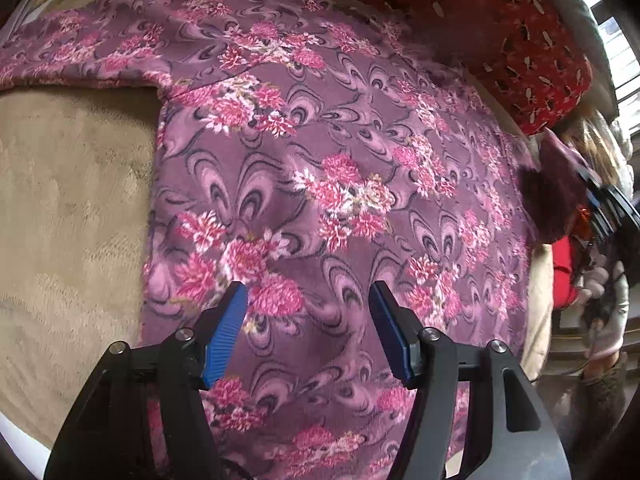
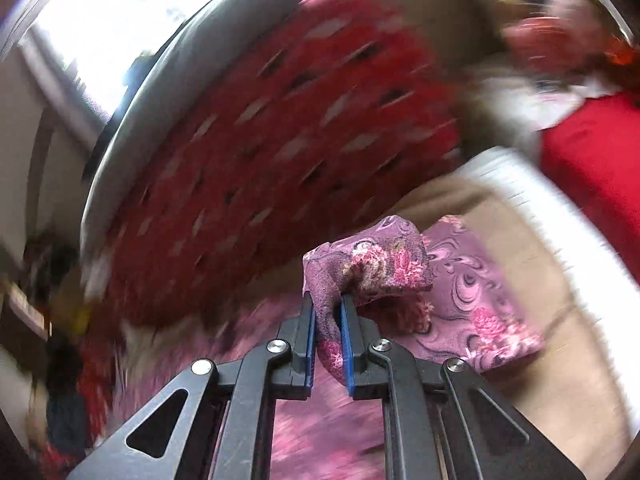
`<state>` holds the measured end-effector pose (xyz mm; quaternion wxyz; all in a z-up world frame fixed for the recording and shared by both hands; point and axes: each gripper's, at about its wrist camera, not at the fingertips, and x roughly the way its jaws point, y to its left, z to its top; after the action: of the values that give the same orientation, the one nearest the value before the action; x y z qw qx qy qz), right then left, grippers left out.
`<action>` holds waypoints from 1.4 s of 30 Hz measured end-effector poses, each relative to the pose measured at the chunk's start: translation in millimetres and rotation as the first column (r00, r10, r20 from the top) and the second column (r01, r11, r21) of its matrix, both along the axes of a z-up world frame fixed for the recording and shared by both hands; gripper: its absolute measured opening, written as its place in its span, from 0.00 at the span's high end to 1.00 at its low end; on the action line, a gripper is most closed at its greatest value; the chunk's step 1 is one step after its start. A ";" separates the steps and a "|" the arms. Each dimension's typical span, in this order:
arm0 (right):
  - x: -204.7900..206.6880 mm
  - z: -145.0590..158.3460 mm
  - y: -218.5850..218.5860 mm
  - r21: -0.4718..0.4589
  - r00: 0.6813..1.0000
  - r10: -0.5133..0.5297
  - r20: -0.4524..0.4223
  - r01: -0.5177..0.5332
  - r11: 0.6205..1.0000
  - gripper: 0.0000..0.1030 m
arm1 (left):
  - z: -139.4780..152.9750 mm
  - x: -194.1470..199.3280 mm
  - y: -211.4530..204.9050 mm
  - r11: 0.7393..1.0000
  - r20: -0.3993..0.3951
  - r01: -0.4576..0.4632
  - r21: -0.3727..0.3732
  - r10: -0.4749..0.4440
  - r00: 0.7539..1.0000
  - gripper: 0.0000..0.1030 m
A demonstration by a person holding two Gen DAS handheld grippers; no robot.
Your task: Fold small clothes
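Observation:
A purple fleece garment with pink flowers (image 1: 320, 184) lies spread flat on a beige blanket (image 1: 68, 208); one sleeve stretches to the far left. My left gripper (image 1: 308, 296) is open and empty, hovering just above the garment's near part. My right gripper (image 2: 327, 300) is shut on a bunched edge of the same garment (image 2: 368, 264) and holds it lifted above the bed. In the left wrist view the right gripper (image 1: 600, 196) shows at the right edge with dark fabric in it. The right wrist view is blurred by motion.
A red cushion with pale leaf marks (image 1: 500, 32) lies along the far side of the garment, and also shows in the right wrist view (image 2: 280, 140). A person in red clothing (image 2: 592, 160) stands at the right. A bright window (image 2: 120, 20) is behind.

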<state>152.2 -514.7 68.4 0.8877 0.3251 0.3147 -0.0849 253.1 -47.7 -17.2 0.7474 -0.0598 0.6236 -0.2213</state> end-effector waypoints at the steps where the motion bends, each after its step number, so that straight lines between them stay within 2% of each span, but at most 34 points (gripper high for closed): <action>1: 10.3 -1.4 23.0 -0.020 0.999 0.044 -0.015 -0.045 0.999 0.90 | 0.8 -0.9 2.9 1.000 -0.004 0.002 -0.007 -0.002 1.000 0.40; 6: 50.7 -13.8 122.0 -0.073 0.973 0.218 -0.074 -0.223 0.972 0.87 | 7.1 -2.8 23.5 0.999 -0.002 0.004 -0.034 -0.004 1.000 0.40; 10: 69.8 -35.6 201.9 -0.053 0.930 0.341 -0.136 -0.350 0.935 0.82 | 8.5 -2.5 37.7 0.998 -0.015 -0.008 -0.062 0.007 1.000 0.40; 11: 67.8 -42.9 212.9 -0.042 0.920 0.361 -0.153 -0.371 0.928 0.73 | 8.1 -2.6 39.9 0.998 -0.018 -0.009 -0.066 0.008 1.000 0.40; 12: 67.2 -49.4 226.1 -0.033 0.907 0.383 -0.175 -0.394 0.919 0.60 | 8.7 -2.8 41.2 0.997 -0.019 -0.008 -0.071 0.007 1.000 0.40; 13: 65.9 -56.4 241.2 -0.027 0.891 0.410 -0.196 -0.423 0.906 0.55 | 9.4 -3.3 41.5 0.997 -0.018 -0.005 -0.075 0.004 1.000 0.40; 15: 56.6 -64.9 262.1 -0.011 0.851 0.483 -0.207 -0.496 0.868 0.54 | 10.9 -4.6 39.7 0.997 -0.012 0.004 -0.083 -0.005 1.000 0.40; 17: 48.1 -64.7 271.0 -0.030 0.826 0.516 -0.226 -0.535 0.844 0.55 | 12.2 -4.1 35.2 0.996 -0.010 0.010 -0.094 -0.011 1.000 0.40; 18: 39.5 -62.4 269.7 -0.049 0.829 0.515 -0.220 -0.536 0.843 0.55 | 12.6 -2.6 30.2 0.995 -0.011 0.012 -0.100 -0.013 1.000 0.40; 20: 20.0 -59.4 252.2 -0.045 0.855 0.484 -0.184 -0.500 0.865 0.54 | 10.6 4.4 15.8 0.994 -0.028 0.015 -0.105 -0.018 0.999 0.40; 23: -3.0 -64.7 213.2 0.006 0.896 0.410 -0.169 -0.415 0.910 0.53 | 6.2 22.2 -10.4 0.990 -0.076 0.012 -0.139 -0.023 0.997 0.40; 27: -35.6 -76.3 160.8 0.059 0.937 0.301 -0.177 -0.296 0.954 0.51 | -0.9 46.5 -57.9 0.991 -0.125 0.005 -0.134 -0.022 0.992 0.40; 31: -66.2 -78.9 114.3 0.114 0.965 0.216 -0.150 -0.200 0.973 0.51 | 2.4 60.6 -82.8 0.992 -0.102 -0.044 -0.115 0.032 0.994 0.41; 32: -72.6 -78.7 103.9 0.117 0.970 0.196 -0.143 -0.180 0.977 0.51 | 6.7 64.2 -86.1 0.991 -0.082 -0.063 -0.119 0.053 0.995 0.50; 33: -76.1 -79.3 97.3 0.118 0.974 0.181 -0.136 -0.165 0.979 0.51 | 9.6 66.6 -87.7 0.991 -0.065 -0.060 -0.118 0.053 0.997 0.87; 34: -80.2 -78.6 88.9 0.118 0.978 0.164 -0.130 -0.149 0.982 0.51 | 12.3 69.3 -91.0 0.994 -0.059 -0.044 -0.104 0.038 0.998 0.98; 37: -89.0 -74.3 59.6 0.115 0.989 0.101 -0.108 -0.088 0.989 0.51 | 29.9 72.5 -84.2 0.995 0.011 -0.054 -0.085 0.055 0.998 0.98; 39: -92.3 -71.0 37.5 0.122 0.995 0.044 -0.085 -0.034 0.992 0.51 | 50.3 73.3 -71.6 0.995 0.095 -0.069 -0.072 0.076 0.993 1.00; 42: -91.5 -70.0 9.6 0.137 0.997 -0.044 -0.062 0.052 0.989 0.48 | 73.8 76.0 -43.9 0.992 0.238 -0.127 0.001 0.123 0.963 1.00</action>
<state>60.8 -505.1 -1.6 0.8511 0.3909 0.3378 -0.0936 329.1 -91.6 56.6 0.8295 -0.0663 0.5265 -0.1741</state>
